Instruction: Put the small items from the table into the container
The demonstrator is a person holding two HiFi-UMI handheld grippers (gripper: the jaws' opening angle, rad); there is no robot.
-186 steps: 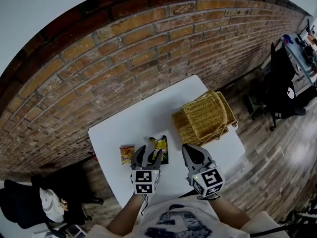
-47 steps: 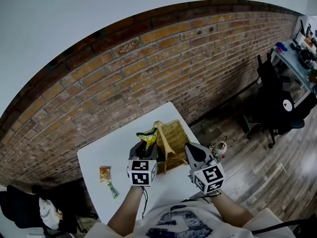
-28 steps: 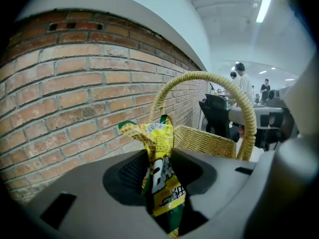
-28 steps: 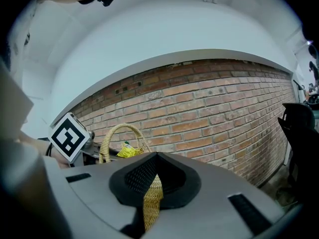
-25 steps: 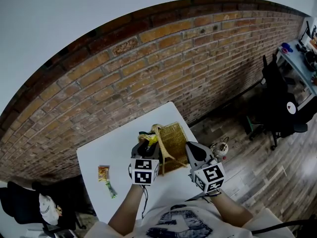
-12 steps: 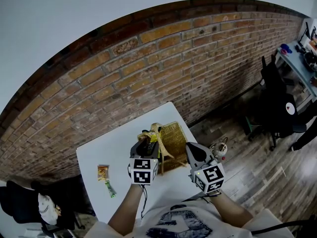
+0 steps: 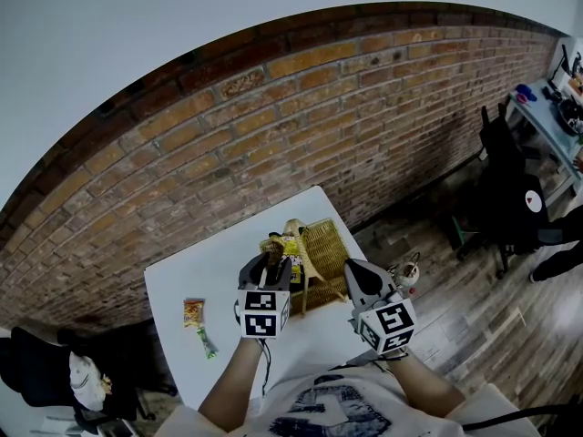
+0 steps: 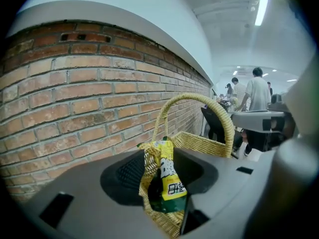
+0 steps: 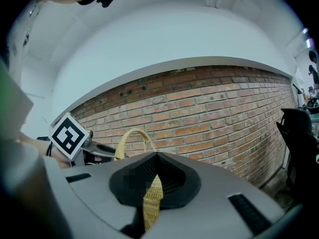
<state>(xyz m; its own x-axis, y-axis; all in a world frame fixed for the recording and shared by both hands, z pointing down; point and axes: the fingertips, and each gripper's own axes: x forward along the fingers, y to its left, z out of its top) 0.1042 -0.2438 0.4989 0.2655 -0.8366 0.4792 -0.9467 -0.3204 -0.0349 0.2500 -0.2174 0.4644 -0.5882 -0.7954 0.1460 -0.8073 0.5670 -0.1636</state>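
A yellow-and-green snack packet stands upright between the jaws of my left gripper, and both jaws seem to press on it. In the head view the packet is at the near left rim of the wicker basket, beside the basket's handle, with the left gripper just behind it. My right gripper is at the basket's right edge. Its jaws are closed on a strip of the wicker rim. Two small packets, an orange one and a green one, lie on the white table at the left.
The table stands against a brick wall. A small kettle-like object sits on the wooden floor right of the table. Black office chairs stand further right and another chair is at the lower left. People stand far off.
The left gripper took the packet off the table and carried it to the basket. Over the last second the packet shifted slightly right, over the rim. The right gripper stayed at the basket's edge.
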